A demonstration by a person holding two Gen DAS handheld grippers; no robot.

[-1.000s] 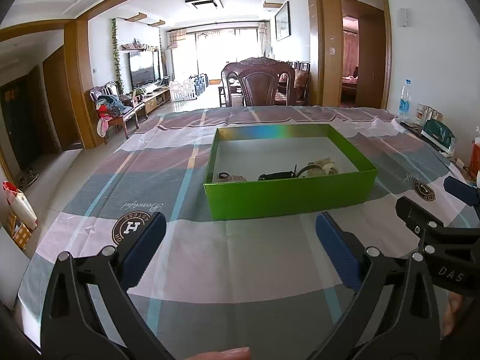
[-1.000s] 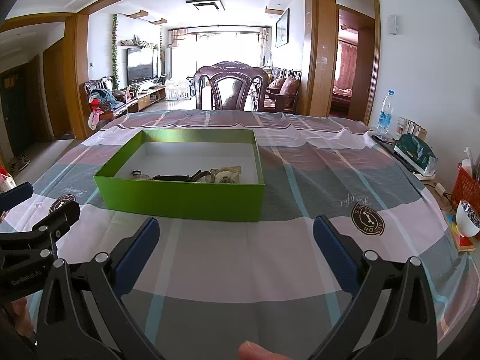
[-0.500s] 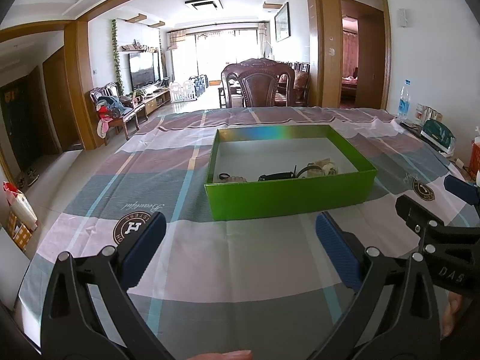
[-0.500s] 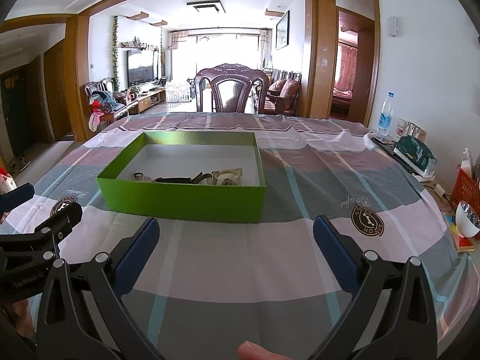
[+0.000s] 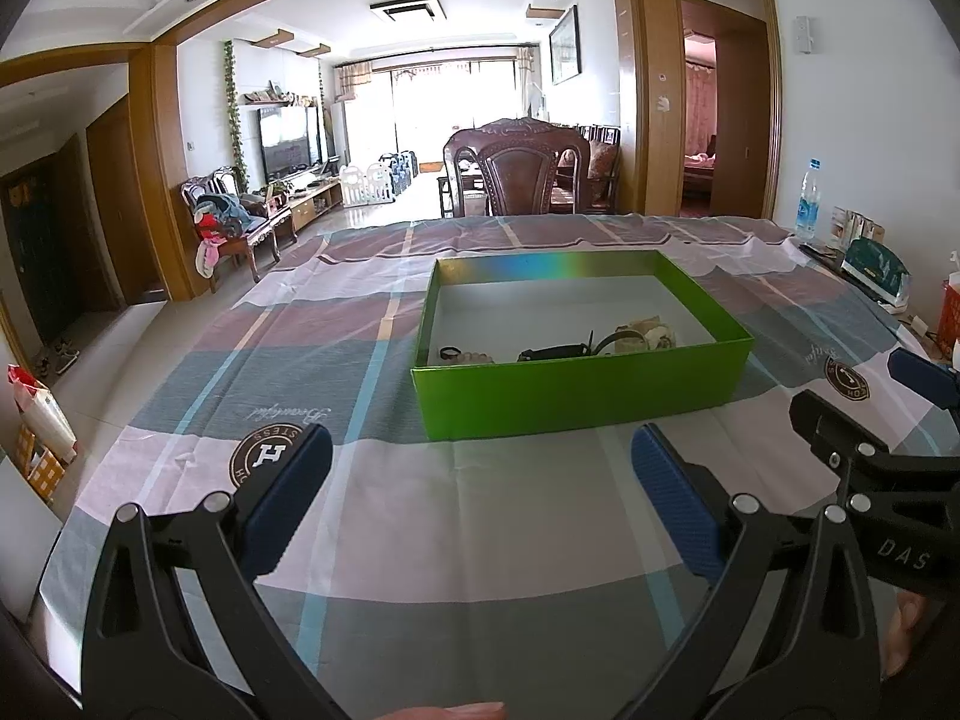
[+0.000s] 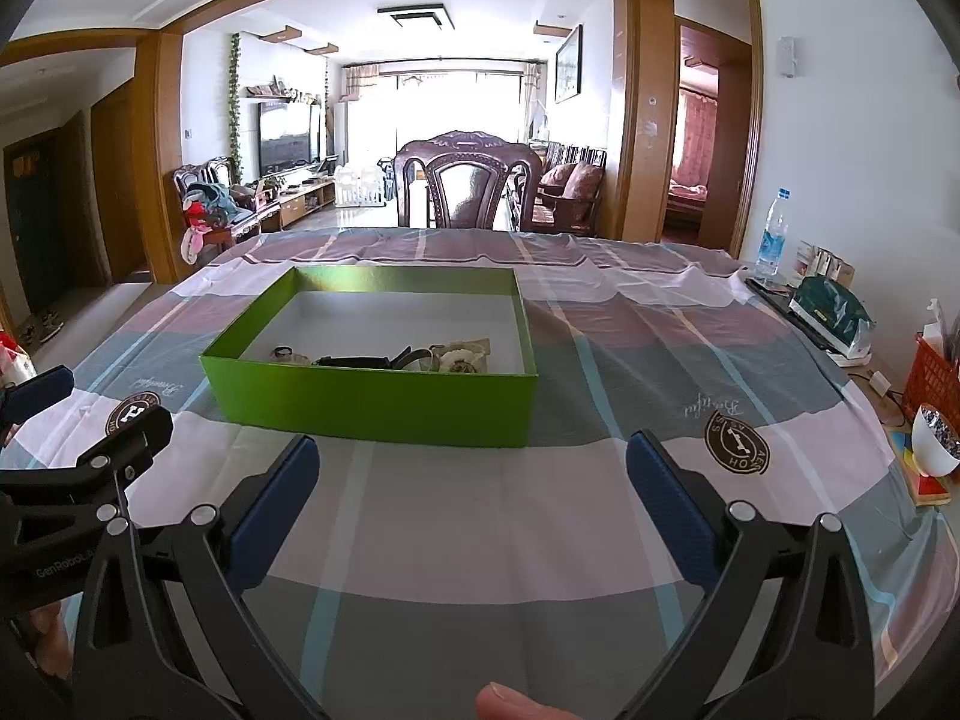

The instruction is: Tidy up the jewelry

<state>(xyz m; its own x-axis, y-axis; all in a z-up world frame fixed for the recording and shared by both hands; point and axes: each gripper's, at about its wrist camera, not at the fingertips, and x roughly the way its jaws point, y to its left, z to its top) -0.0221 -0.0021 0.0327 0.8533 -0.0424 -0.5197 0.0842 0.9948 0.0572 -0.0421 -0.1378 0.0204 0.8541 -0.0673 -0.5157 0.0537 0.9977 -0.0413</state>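
Jewelry (image 5: 600, 343) lies inside green box (image 5: 576, 396), both grippers gaping.

right hand-held gripper (image 6: 471, 492) eased slightly back from green box (image 6: 384, 399)

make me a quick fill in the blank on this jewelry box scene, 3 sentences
1. The open box on the table has outer walls coloured ____.
2. The jewelry lies along the box wall ____ to the claws.
3. Both the left claw and the right claw are ____ and hold nothing.

Missing words: green; nearest; open
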